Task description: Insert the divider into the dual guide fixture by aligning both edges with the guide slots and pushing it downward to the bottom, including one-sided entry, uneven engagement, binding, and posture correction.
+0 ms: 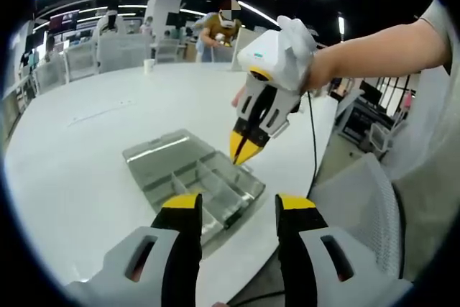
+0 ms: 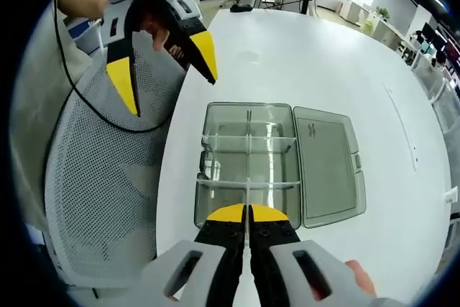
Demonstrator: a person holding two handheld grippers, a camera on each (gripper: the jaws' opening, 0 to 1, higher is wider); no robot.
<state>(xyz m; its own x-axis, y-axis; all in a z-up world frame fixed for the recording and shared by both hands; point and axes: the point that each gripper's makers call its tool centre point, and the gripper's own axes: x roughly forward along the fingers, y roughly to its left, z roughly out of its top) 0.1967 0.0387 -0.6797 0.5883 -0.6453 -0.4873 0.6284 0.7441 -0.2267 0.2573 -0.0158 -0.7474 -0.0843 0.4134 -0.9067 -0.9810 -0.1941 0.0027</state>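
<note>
Right gripper had its two yellow-tipped jaws pressed together on the top edge of one thin clear divider, which stood in the near end of the clear compartment box. In the left gripper view that same gripper reached down from a gloved hand, its tips closed and touching the box at its far side.

Left gripper hovered with its two jaws spread well apart, holding nothing, just short of the box's near edge. In the right gripper view it hung open above the mesh chair, beside the table edge and apart from the box.

One box lay on the white table, with one hinged lid folded flat beside it. Inside, two cross partitions and one long centre partition could be counted, making several compartments; whether the gripped divider sat fully down in its slots could not be told.

One white cup stood far across the table. Two seated people were visible, one in each view, well behind the table.
</note>
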